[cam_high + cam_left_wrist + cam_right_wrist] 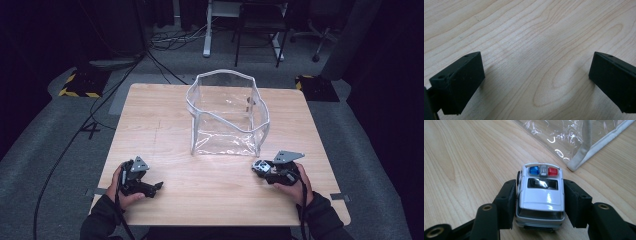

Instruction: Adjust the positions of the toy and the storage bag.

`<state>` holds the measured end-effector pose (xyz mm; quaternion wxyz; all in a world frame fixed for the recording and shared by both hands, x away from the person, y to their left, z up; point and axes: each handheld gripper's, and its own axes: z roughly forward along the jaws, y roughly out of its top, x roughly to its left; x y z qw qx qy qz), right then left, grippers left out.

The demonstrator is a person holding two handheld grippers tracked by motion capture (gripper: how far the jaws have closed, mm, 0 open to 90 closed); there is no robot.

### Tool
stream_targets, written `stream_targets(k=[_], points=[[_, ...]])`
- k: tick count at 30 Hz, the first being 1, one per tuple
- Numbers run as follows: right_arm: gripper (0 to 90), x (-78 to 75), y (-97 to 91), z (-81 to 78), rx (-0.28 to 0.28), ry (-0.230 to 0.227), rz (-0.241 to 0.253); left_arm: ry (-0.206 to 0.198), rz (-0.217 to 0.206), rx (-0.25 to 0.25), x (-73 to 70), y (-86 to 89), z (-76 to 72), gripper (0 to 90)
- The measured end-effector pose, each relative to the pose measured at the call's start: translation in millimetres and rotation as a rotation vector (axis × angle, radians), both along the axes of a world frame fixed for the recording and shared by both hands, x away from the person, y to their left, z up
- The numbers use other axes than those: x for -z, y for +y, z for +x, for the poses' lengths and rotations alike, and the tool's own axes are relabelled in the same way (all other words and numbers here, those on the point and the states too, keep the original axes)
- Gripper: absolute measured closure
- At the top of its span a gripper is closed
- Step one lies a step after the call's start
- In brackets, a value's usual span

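Observation:
A small white toy police car (541, 195) with a blue and red light bar sits between the black jaws of my right gripper (540, 201), and both pads press on its sides. In the high view that right gripper (261, 168) lies low over the table's right front, just in front of the clear plastic bag (227, 112), with the toy car (260, 166) at its tip. The bag stands open-topped, with a white trimmed rim. My left gripper (156, 187) rests at the left front, jaws spread wide over bare wood (536, 72) with nothing between them.
The light wooden table (160, 130) carries the bag near its middle back. A corner of the bag (576, 163) lies just beyond the car. Cables, yellow-black marked plates and chair legs stand on the grey floor behind the table.

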<state>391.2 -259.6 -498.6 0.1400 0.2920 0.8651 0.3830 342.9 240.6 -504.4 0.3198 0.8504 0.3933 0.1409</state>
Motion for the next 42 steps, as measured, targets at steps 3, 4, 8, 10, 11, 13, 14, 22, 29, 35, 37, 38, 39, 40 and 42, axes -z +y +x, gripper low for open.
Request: stream_targets(k=[3,4,8,10,11,13,14,22,29,35,37,38,39,40,42], points=[[48.0,0.4,-5.0,-1.7,-0.012,-0.002,0.001,0.000,-0.001,0.000,0.0,0.0,0.0,0.2],[48.0,0.4,-5.0,-1.7,-0.012,-0.002,0.001,0.000,-0.001,0.000,0.0,0.0,0.0,0.2],[47.0,0.6,-6.1,-4.8,0.010,-0.001,0.004,0.000,0.000,0.000,0.0,0.0,0.0,0.2],[47.4,0.1,-9.0,-5.5,0.004,0.007,0.000,0.000,0.000,0.000,0.0,0.0,0.0,0.2],[47.4,0.1,-9.0,-5.5,0.004,0.007,0.000,0.000,0.000,0.000,0.0,0.0,0.0,0.2],[43.8,0.4,-12.9,-8.3,0.020,0.004,-0.003,0.000,-0.001,0.000,0.0,0.0,0.0,0.2],[40.3,0.5,-13.3,-8.9,0.033,0.006,-0.004,0.000,0.000,0.000,0.0,0.0,0.0,0.2],[45.6,-0.1,-19.8,-15.4,0.024,0.010,-0.007,0.000,-0.001,0.000,0.0,0.0,0.0,0.2],[48.1,-0.3,-23.9,-19.8,0.033,0.010,-0.001,0.000,-0.002,-0.001,0.0,-0.1,0.0,0.2],[48.3,-0.3,-24.1,-19.7,0.029,0.008,-0.003,0.000,-0.001,-0.001,0.0,0.0,0.0,0.2],[48.4,-0.6,-24.3,-19.1,0.026,0.011,-0.004,0.000,-0.001,0.000,0.0,0.0,0.1,0.2],[48.5,-0.4,-24.0,-18.9,0.027,0.004,-0.003,0.001,-0.001,0.000,0.0,0.0,0.1,0.2],[48.5,-0.3,-23.8,-18.8,0.030,0.002,-0.002,0.000,-0.001,0.000,0.0,0.0,0.1,0.2],[48.5,-0.3,-23.8,-18.8,0.030,0.002,-0.002,0.000,-0.001,0.001,0.0,0.0,0.1,0.2],[48.5,-0.6,-23.8,-18.5,0.035,-0.002,-0.009,0.001,-0.002,0.000,0.0,0.0,0.1,0.2]])
